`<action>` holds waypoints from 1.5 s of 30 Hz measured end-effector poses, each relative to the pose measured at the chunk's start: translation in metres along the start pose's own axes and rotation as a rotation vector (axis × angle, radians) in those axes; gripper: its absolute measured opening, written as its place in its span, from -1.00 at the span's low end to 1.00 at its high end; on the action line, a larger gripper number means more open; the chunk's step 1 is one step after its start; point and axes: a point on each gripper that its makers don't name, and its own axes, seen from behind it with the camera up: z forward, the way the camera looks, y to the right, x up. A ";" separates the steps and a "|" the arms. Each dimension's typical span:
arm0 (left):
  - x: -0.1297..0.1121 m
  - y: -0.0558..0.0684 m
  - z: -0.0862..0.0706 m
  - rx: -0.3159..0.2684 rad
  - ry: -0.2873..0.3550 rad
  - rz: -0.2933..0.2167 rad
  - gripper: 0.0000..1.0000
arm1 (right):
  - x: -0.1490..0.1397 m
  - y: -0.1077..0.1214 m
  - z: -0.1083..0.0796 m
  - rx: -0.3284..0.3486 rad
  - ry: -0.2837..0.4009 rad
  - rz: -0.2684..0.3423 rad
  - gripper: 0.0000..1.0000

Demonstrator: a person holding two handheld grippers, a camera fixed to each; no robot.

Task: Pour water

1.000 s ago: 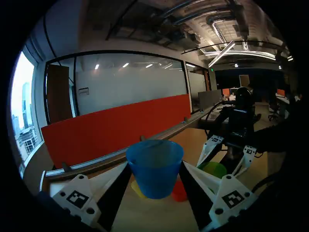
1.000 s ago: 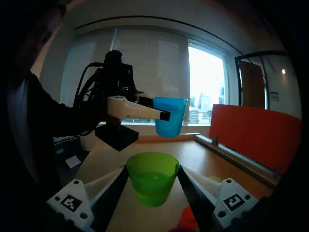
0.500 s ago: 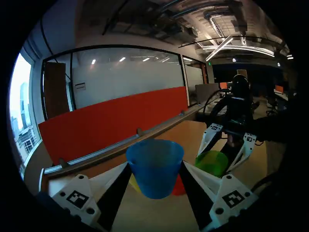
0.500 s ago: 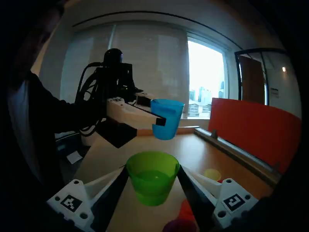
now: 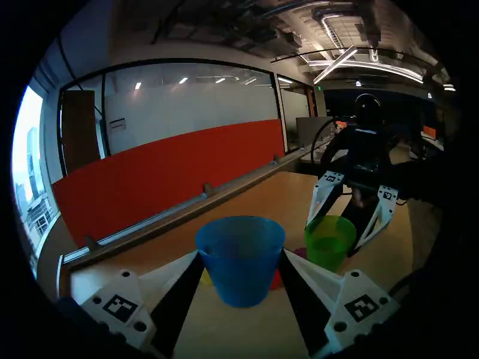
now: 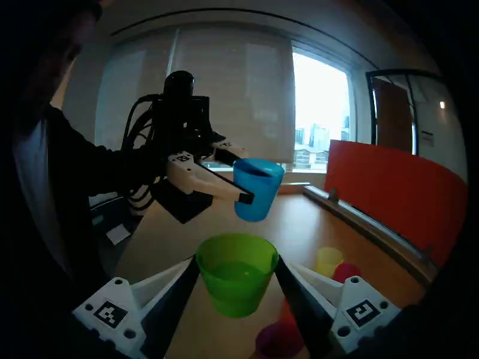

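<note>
Left gripper (image 5: 240, 256): both fingers pressed on blue cup (image 5: 240, 278), one on each side; cup held in the air over table (image 6: 299, 224), leaning slightly in the right gripper view

Right gripper (image 6: 236, 262): clamped on green cup (image 6: 235, 290); cup upright, partly filled with water

Relation: blue cup higher than and beyond green cup, apart, not touching

On table: yellow cup (image 6: 328, 259) and red cup (image 6: 346, 272) just beside each other, near red partition (image 6: 395, 191); purple cup (image 6: 278, 341) close under green cup
</note>
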 end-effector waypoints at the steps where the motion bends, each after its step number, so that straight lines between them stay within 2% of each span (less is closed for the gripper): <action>1: -0.002 0.001 0.000 -0.002 -0.004 0.000 0.66 | -0.001 0.000 -0.001 0.001 -0.004 0.001 0.83; 15: -0.037 0.023 0.008 -0.038 -0.081 0.039 0.66 | -0.021 -0.013 -0.005 0.022 -0.044 0.021 0.84; 23: -0.051 0.035 0.010 -0.062 -0.099 0.042 0.66 | -0.036 -0.018 -0.009 0.027 -0.067 0.043 0.84; 35: -0.075 0.055 0.012 -0.114 -0.159 0.059 0.66 | -0.061 -0.029 -0.013 0.045 -0.115 0.064 0.83; 45: -0.087 0.062 0.015 -0.143 -0.192 0.074 0.66 | -0.072 -0.031 -0.014 0.051 -0.148 0.055 0.83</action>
